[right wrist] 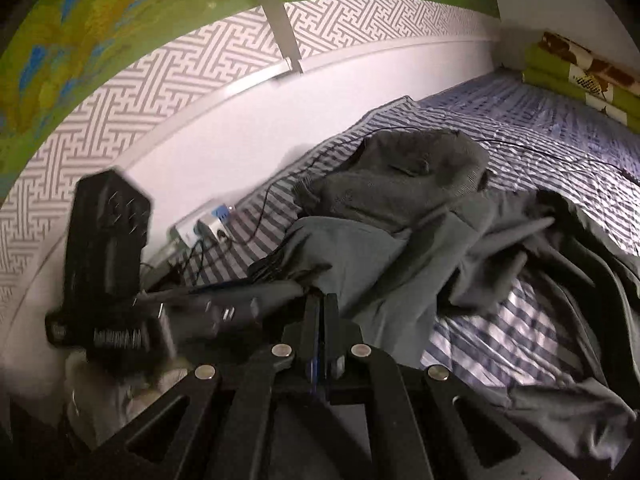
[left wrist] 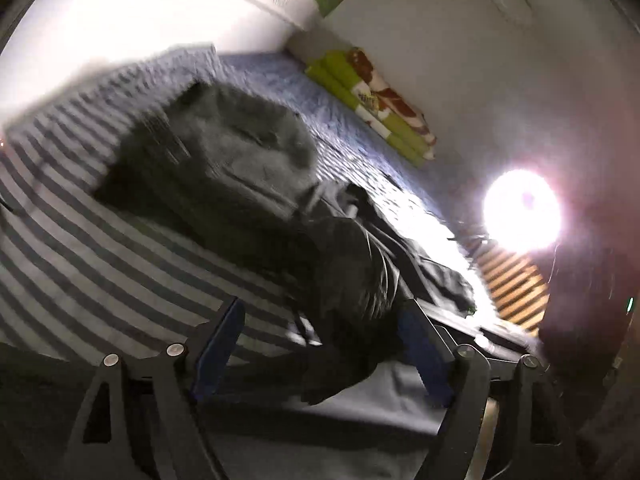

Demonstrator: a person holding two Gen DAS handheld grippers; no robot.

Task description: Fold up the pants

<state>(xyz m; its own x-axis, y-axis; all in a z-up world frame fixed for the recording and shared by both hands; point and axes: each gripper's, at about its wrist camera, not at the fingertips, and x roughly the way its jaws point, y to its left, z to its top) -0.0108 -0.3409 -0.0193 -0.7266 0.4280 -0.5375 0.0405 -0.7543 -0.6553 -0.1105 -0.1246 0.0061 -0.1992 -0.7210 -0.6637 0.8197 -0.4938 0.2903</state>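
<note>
Left wrist view: the left tool (left wrist: 320, 344) stands with its blue-padded fingers (left wrist: 218, 340) wide apart at the bottom of the frame, nothing pressed between them. A dark fold of the pants (left wrist: 352, 276) lies just ahead of the gap, lower centre, on the striped bed (left wrist: 100, 248). A second grey garment (left wrist: 224, 160) sits rumpled at centre left, farther up the bed. A green patterned blanket (left wrist: 376, 100) is folded against the wall at upper right; a lamp (left wrist: 520, 210) glares at right. The frame is blurred, so cloth edges are uncertain. Right wrist view: the right tool (right wrist: 320, 304) is pressed together at bottom centre, and grey pants cloth (right wrist: 360, 256) runs right up to its tips; it looks pinched on an edge, though the contact itself is hard to make out. The pants spread crumpled to the right, not yet flat. The left tool's body (right wrist: 108, 248) shows at left, and a power strip (right wrist: 204, 228) with cables lies by the wall. Judgement: early step, pants being gathered and spread; no fold made. Next: the left tool needs to find a matching edge, likely waistband or hem, and close on it so the cloth can be pulled taut.
</note>
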